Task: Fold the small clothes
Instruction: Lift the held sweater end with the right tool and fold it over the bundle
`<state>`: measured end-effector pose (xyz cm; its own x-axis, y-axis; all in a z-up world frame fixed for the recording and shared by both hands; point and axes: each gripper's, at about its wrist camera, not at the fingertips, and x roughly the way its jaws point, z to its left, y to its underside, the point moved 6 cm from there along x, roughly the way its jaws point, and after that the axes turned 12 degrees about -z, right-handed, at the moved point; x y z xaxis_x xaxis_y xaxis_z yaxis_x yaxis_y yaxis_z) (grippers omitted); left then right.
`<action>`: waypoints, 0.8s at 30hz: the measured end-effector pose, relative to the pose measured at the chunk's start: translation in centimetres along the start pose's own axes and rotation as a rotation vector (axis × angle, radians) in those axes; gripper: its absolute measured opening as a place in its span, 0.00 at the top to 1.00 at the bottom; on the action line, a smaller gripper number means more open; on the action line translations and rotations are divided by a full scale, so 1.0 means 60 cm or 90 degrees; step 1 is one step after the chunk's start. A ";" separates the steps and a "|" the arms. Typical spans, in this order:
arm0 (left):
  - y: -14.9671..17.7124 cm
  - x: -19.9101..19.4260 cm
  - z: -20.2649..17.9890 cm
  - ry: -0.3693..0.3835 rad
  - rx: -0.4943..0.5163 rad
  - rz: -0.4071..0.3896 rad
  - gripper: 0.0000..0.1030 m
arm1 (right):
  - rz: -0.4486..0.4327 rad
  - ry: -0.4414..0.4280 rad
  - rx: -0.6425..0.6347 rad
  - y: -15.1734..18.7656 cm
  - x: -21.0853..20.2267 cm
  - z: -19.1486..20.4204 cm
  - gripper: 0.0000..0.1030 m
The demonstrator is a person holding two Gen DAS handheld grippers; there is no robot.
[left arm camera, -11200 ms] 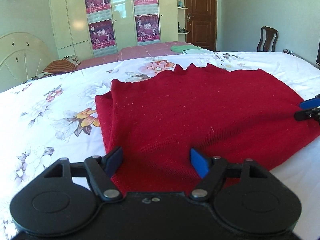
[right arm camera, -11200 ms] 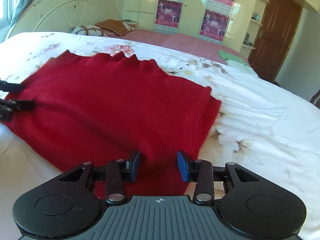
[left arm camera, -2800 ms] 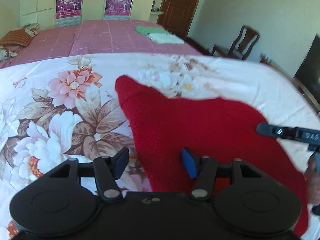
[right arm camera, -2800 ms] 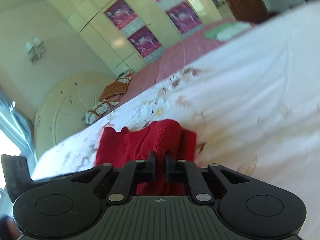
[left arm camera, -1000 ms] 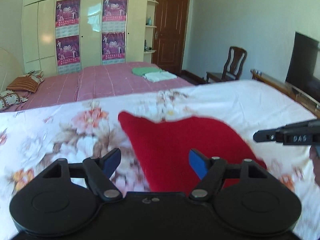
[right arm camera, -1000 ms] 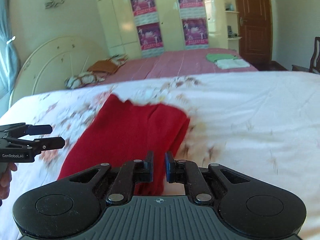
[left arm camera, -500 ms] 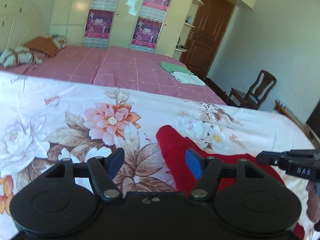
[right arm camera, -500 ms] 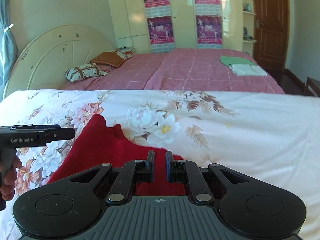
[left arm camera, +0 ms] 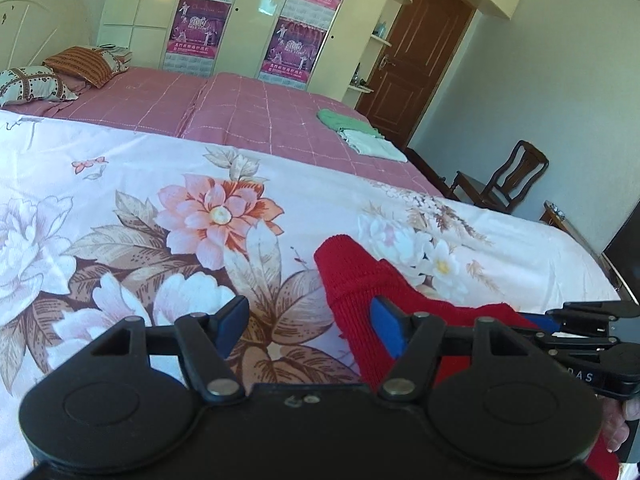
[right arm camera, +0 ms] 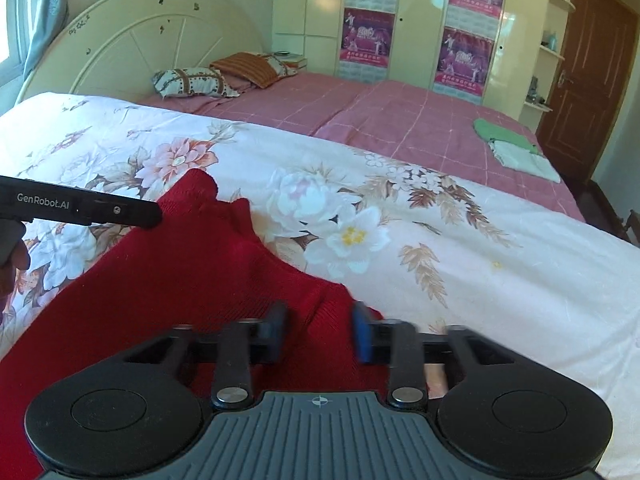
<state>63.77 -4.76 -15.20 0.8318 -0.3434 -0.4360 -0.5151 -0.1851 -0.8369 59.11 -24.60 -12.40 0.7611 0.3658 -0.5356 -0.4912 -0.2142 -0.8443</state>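
A red knitted garment [right arm camera: 192, 276] lies on the floral bedspread [right arm camera: 500, 264], its far corner [left arm camera: 348, 268] pointing away from me. My right gripper [right arm camera: 320, 326] sits low over the garment's near right edge. Its jaws are opening, with a ridge of red cloth between the pads but not pressed by them. My left gripper [left arm camera: 310, 322] is open over the garment's left edge; the cloth lies by its right pad [left arm camera: 386, 326], not gripped. Each gripper shows in the other's view: the left gripper [right arm camera: 80, 204] and the right gripper [left arm camera: 592, 332].
Beyond the floral bedspread [left arm camera: 120, 208] lies a pink checked bed [left arm camera: 260, 120] with folded green and white clothes [left arm camera: 356, 134] and pillows [right arm camera: 224, 74]. A wardrobe, a brown door [left arm camera: 416, 64] and a wooden chair [left arm camera: 508, 180] stand behind. A hand [right arm camera: 10, 268] holds the left gripper.
The right gripper's jaws, shut on the red cloth before, have parted. Both grippers came down toward the bed with the garment's edge, which now rests on the bedspread.
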 end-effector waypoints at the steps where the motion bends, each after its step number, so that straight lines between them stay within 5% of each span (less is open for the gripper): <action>1: -0.003 -0.002 -0.005 0.008 0.002 -0.008 0.37 | -0.007 0.003 0.010 0.000 -0.005 -0.005 0.82; 9: 0.021 0.036 -0.043 -0.006 0.118 0.060 0.29 | -0.015 0.066 0.096 0.012 -0.023 -0.034 0.82; 14: -0.008 -0.007 -0.058 0.012 0.135 0.021 0.36 | -0.045 0.077 0.116 -0.002 -0.044 -0.039 0.64; 20: 0.010 -0.058 -0.070 0.055 0.118 0.008 0.36 | -0.100 0.035 0.157 -0.026 -0.116 -0.047 0.65; 23: 0.056 -0.016 -0.080 0.020 0.167 0.099 0.37 | -0.035 0.027 0.124 0.001 -0.087 -0.033 0.82; 24: 0.061 -0.013 -0.084 0.012 0.180 0.090 0.34 | 0.003 0.040 0.119 0.020 -0.069 -0.033 0.82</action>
<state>60.21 -9.80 -16.25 0.7505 -0.3657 -0.5505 -0.5455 0.1275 -0.8283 56.23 -28.18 -11.21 0.7807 0.3065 -0.5445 -0.5604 -0.0420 -0.8271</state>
